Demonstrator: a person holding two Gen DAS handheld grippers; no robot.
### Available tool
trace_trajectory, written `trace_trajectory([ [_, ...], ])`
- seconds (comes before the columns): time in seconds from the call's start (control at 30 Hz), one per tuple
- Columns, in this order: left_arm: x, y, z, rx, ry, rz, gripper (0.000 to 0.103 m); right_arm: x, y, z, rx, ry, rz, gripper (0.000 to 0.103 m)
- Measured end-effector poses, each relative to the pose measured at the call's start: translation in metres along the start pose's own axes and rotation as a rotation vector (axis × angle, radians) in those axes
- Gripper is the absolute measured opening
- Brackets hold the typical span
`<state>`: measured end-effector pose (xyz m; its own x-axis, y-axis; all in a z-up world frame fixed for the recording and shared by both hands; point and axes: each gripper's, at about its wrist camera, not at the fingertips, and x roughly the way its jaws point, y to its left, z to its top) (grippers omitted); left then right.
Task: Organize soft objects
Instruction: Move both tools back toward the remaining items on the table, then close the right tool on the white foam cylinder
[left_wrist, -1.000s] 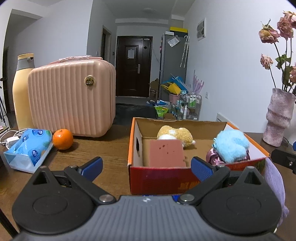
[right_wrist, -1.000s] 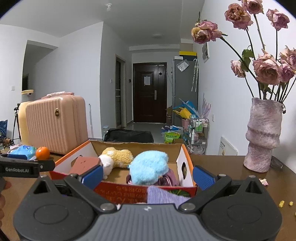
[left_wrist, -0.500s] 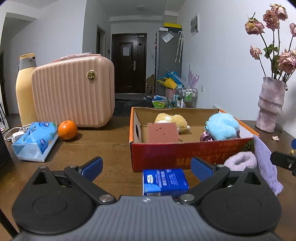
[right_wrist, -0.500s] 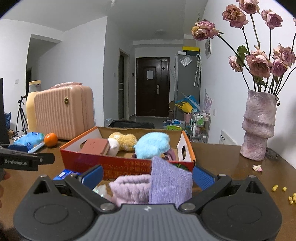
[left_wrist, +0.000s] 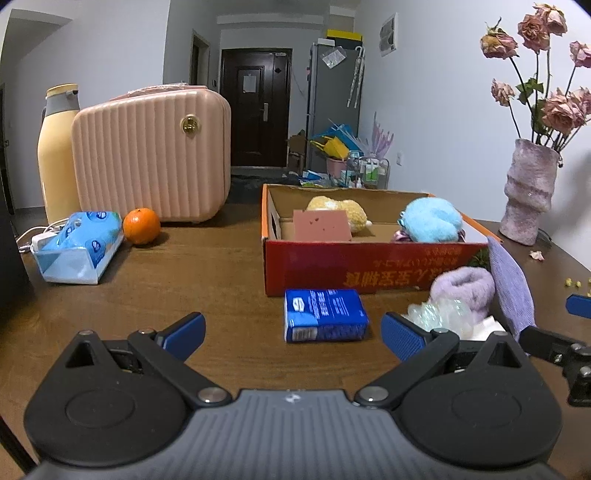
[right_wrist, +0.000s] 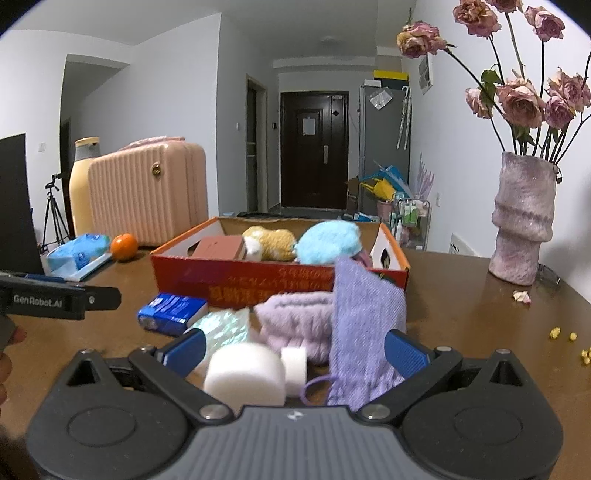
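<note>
A red cardboard box (left_wrist: 354, 266) (right_wrist: 236, 286) holds a yellow plush (left_wrist: 338, 208), a blue plush (left_wrist: 430, 221) and a pink sponge block (left_wrist: 321, 225). In front of it lie a lilac fluffy band (right_wrist: 295, 325), a purple knit cloth (right_wrist: 364, 325) leaning on the box, a crinkly clear wrap (right_wrist: 221, 325), white foam rolls (right_wrist: 243, 373) and a blue tissue pack (left_wrist: 325, 314) (right_wrist: 171, 312). My left gripper (left_wrist: 293, 332) is open, just short of the tissue pack. My right gripper (right_wrist: 293, 349) is open, with the foam rolls and cloth between its fingers, not clamped.
A pink ribbed case (left_wrist: 151, 158), a yellow bottle (left_wrist: 55, 162), an orange (left_wrist: 141, 230) and a wet-wipe pack (left_wrist: 79, 245) stand at the left. A pink vase (right_wrist: 524, 218) with dried roses is at the right; petals and crumbs (right_wrist: 561, 334) lie near it.
Both grippers have pulled back from the box toward the table's near edge, bringing the tissue pack, band, cloth and foam rolls into view. Both stay open.
</note>
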<state>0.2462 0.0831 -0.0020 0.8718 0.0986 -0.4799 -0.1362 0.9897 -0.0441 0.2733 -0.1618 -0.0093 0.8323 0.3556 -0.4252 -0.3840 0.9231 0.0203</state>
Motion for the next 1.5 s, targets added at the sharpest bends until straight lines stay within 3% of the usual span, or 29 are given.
trace_trajectory([
  [0.5,-0.011,0.004,-0.01,0.018,0.036,-0.052,0.103,0.01,0.029,-0.015,-0.027,0.075,0.025,0.1],
  [0.6,-0.011,0.005,-0.011,0.026,0.039,-0.057,0.103,0.016,0.034,-0.016,-0.038,0.085,0.026,0.092],
  [0.87,-0.011,0.01,-0.012,0.029,0.043,-0.055,0.103,0.032,0.041,-0.016,-0.052,0.108,0.002,0.088],
  [0.93,-0.011,0.01,-0.012,0.028,0.045,-0.057,0.103,0.036,0.042,-0.016,-0.053,0.115,0.006,0.083],
  [1.07,-0.012,0.01,-0.012,0.031,0.04,-0.06,0.103,0.045,0.042,-0.016,-0.045,0.149,0.019,0.057],
  [1.5,-0.008,0.008,-0.013,0.033,0.052,-0.048,0.103,0.039,0.04,-0.017,-0.028,0.121,0.067,0.052],
])
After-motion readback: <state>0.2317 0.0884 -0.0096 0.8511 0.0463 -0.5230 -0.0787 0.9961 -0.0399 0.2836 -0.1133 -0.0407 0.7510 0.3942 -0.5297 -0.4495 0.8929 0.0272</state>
